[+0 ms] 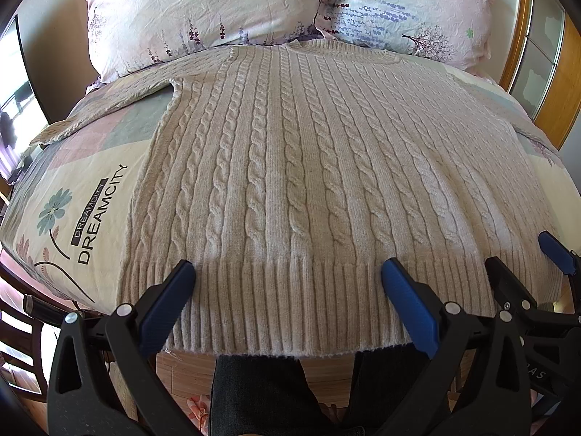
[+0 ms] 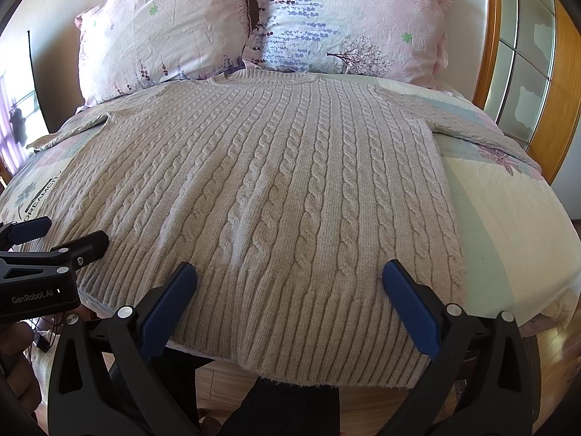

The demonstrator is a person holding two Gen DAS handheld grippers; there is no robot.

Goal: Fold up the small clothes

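A beige cable-knit sweater point(image 1: 290, 167) lies flat on the bed, collar toward the pillows, ribbed hem at the near edge; it also fills the right wrist view point(image 2: 276, 189). My left gripper point(image 1: 288, 272) is open, its blue-padded fingers spread over the left half of the hem. My right gripper point(image 2: 290, 276) is open over the right half of the hem. The right gripper also shows at the right edge of the left wrist view point(image 1: 526, 258), and the left gripper shows at the left edge of the right wrist view point(image 2: 61, 239). Neither holds the fabric.
Two floral pillows point(image 1: 203, 11) point(image 2: 345, 18) lean at the head of the bed. The patterned bedspread point(image 1: 72, 196) extends left and right point(image 2: 508, 218) of the sweater. A wooden-framed glass door point(image 2: 526, 72) stands at the right. Wood floor and dark trouser legs point(image 1: 261, 392) lie below the hem.
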